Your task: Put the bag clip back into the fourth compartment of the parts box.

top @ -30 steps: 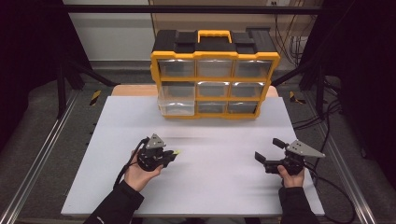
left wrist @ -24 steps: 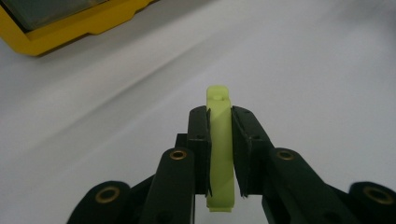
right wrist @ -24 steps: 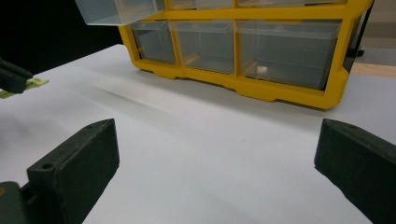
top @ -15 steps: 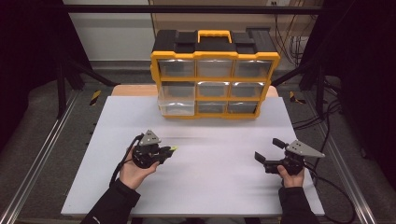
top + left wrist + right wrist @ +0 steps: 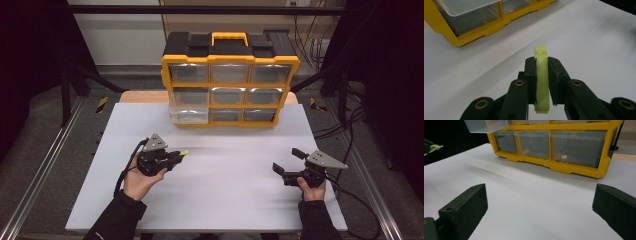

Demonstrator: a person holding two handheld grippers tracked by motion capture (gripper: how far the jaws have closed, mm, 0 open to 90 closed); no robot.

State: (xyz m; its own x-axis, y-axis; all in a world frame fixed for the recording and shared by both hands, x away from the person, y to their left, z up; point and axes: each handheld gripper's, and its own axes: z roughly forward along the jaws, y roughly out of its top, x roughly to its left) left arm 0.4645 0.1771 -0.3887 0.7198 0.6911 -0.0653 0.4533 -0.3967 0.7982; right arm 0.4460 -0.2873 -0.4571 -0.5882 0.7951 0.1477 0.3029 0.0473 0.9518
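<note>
- Over the white table (image 5: 220,200), in the high view, the left gripper (image 5: 176,156) is held above the left part of the surface, its jaws pinched on a small lime-green clip (image 5: 184,152) that juts from the tips toward the right.
- At the right edge of the table the right gripper (image 5: 287,164) is seen low, jaws spread wide, with nothing between them.
- At the table's far edge a yellow organizer (image 5: 230,107) with a black top and yellow handle is stood; nine clear drawers are set in three rows, and the left drawer (image 5: 189,109) of the middle row is pulled partly out.
- No writing can be read on anything.
- Along the left gripper view, the matte black pads (image 5: 531,80) are pressed flat on both sides of the clip (image 5: 541,82), a thin smooth plastic strip held on edge, its rounded tip past the pads and above the table.
- Beyond it, the organizer's glossy yellow frame (image 5: 461,37) is seen at upper left.
- Along the right gripper view, the blocky black jaws are stood well apart, empty, over bare table.
- Ahead, the organizer's bottom drawers (image 5: 574,147) are shown as clear plastic; a small pale item inside one is too blurred to tell.
- At far left the clip (image 5: 435,147) is glimpsed in the other gripper.
</note>
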